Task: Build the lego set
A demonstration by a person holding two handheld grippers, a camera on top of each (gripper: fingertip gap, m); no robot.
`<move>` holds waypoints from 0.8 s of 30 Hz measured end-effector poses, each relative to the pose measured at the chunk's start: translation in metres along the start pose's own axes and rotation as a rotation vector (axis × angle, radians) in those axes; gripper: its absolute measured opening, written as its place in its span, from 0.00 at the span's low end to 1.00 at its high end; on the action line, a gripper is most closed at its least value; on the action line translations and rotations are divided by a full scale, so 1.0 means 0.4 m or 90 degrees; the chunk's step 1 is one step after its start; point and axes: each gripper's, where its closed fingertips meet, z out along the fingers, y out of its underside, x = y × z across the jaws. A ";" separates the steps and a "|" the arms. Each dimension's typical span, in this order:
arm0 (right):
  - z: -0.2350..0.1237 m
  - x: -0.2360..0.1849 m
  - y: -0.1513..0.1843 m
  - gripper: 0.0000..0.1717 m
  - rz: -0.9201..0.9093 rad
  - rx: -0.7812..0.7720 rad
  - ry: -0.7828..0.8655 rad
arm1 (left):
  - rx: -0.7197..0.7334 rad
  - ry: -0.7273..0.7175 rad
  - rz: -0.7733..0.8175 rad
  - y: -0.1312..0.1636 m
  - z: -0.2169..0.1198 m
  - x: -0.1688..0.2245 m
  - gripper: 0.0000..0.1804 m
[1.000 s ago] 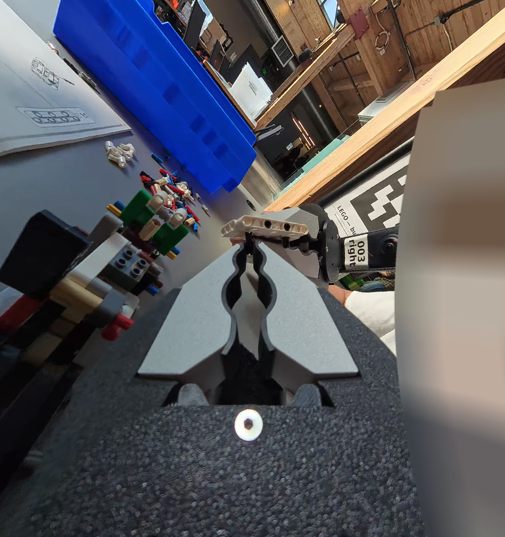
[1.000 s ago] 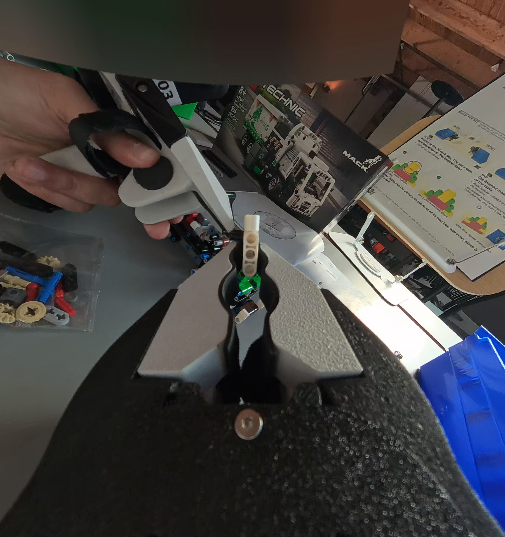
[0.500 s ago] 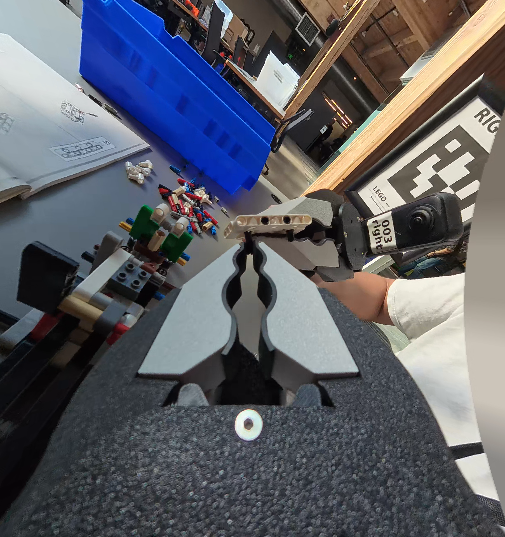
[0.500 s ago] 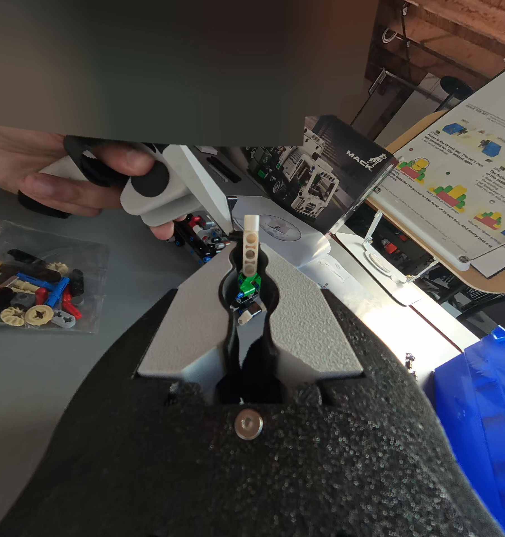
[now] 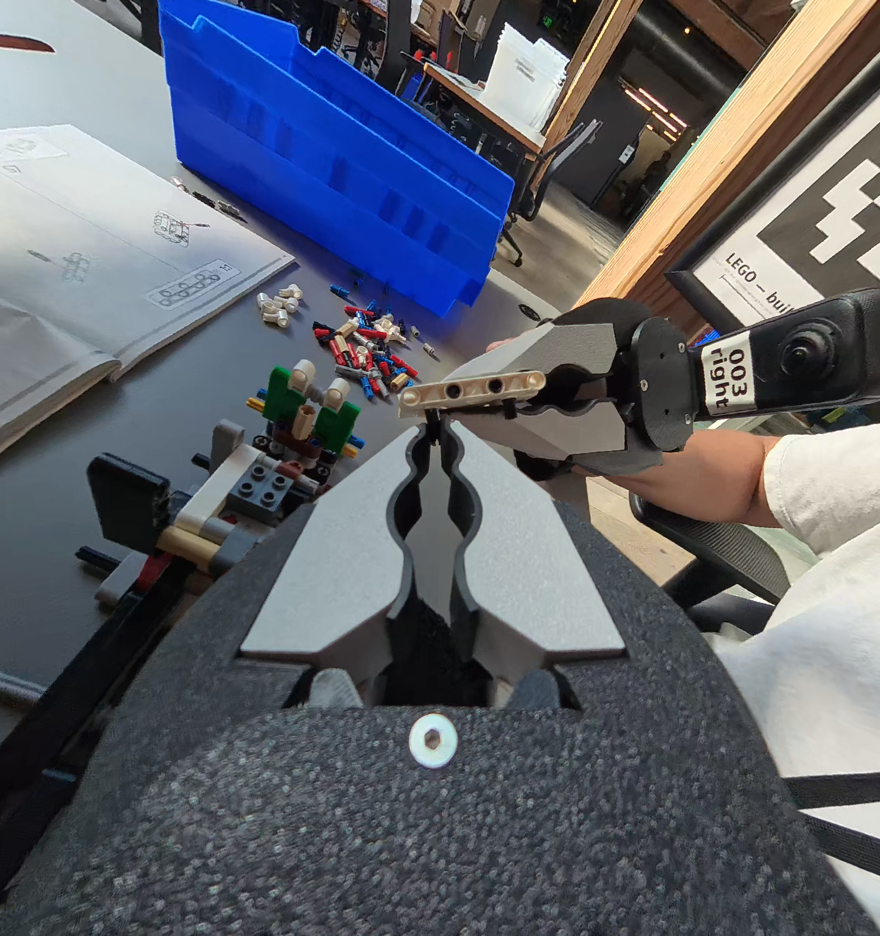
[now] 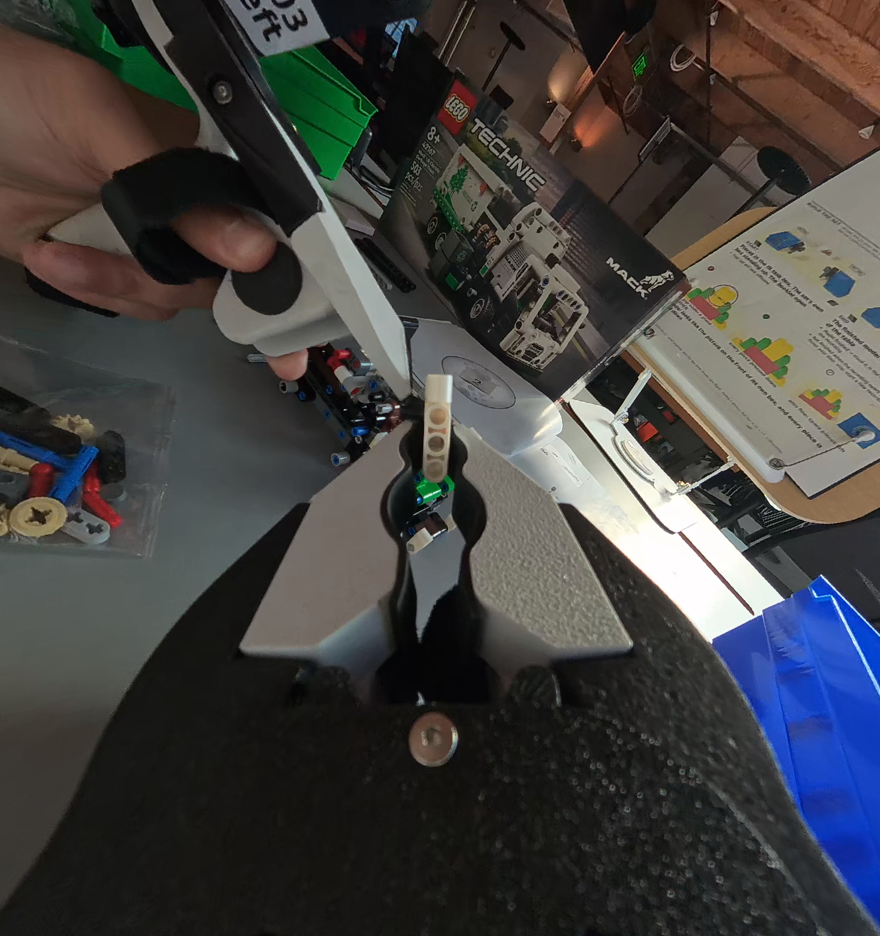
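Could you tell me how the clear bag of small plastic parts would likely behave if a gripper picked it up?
The bag looks thin and limp, so it would probably sag. Its loose parts would likely slide and bunch at the bottom. The glossy film may slip between fingers.

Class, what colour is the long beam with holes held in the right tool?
Cream or tan, the beam shows best in the left wrist view, clamped in the right tool.

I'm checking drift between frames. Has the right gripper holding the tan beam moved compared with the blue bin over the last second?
Cannot tell. The right gripper sits lower against the blue bin in the left wrist view, but that camera moved too.
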 end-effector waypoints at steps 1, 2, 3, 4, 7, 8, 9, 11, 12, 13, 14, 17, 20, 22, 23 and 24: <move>0.001 0.000 0.001 0.03 -0.004 -0.003 0.003 | 0.001 -0.012 0.016 -0.002 -0.001 -0.002 0.01; 0.002 -0.001 0.003 0.03 -0.005 -0.008 0.003 | 0.003 -0.028 0.037 -0.003 -0.002 -0.004 0.01; 0.004 -0.005 0.006 0.03 0.005 -0.013 -0.003 | 0.004 -0.047 0.067 -0.006 -0.003 -0.007 0.00; 0.004 -0.006 0.004 0.03 0.021 -0.011 -0.011 | 0.006 -0.065 0.098 -0.009 -0.005 -0.007 0.00; 0.003 -0.002 -0.006 0.03 0.085 0.004 -0.030 | 0.017 -0.097 0.153 -0.020 -0.008 -0.005 0.00; 0.004 -0.001 -0.007 0.03 0.101 0.009 -0.038 | 0.020 -0.100 0.159 -0.023 -0.008 -0.004 0.00; 0.005 0.000 -0.008 0.03 0.111 0.011 -0.043 | 0.022 -0.099 0.161 -0.024 -0.007 -0.003 0.00; 0.007 0.003 -0.003 0.03 0.117 0.006 -0.043 | 0.016 -0.095 0.164 -0.020 -0.002 0.000 0.00; 0.007 0.004 -0.005 0.03 0.122 0.010 -0.044 | 0.012 -0.095 0.165 -0.016 0.001 0.001 0.00; 0.005 0.007 -0.005 0.03 0.130 0.013 -0.044 | 0.008 -0.094 0.166 -0.013 0.003 0.002 0.00; 0.004 0.011 -0.002 0.03 0.140 0.012 -0.045 | 0.005 -0.093 0.167 -0.010 0.004 0.003 0.00; 0.000 0.028 0.004 0.03 0.175 0.013 -0.037 | -0.017 -0.097 0.188 0.003 0.006 0.009 0.00; -0.006 0.046 0.015 0.03 0.208 0.013 -0.031 | -0.056 -0.103 0.225 0.023 0.005 0.012 0.00; -0.008 0.055 0.020 0.03 0.219 0.013 -0.024 | -0.099 -0.089 0.222 0.052 0.011 0.017 0.00; -0.008 0.059 0.021 0.03 0.231 0.016 -0.026 | -0.113 -0.077 0.220 0.066 0.015 0.023 0.00; -0.007 0.061 0.025 0.03 0.244 0.015 -0.029 | -0.139 -0.066 0.225 0.088 0.020 0.030 0.00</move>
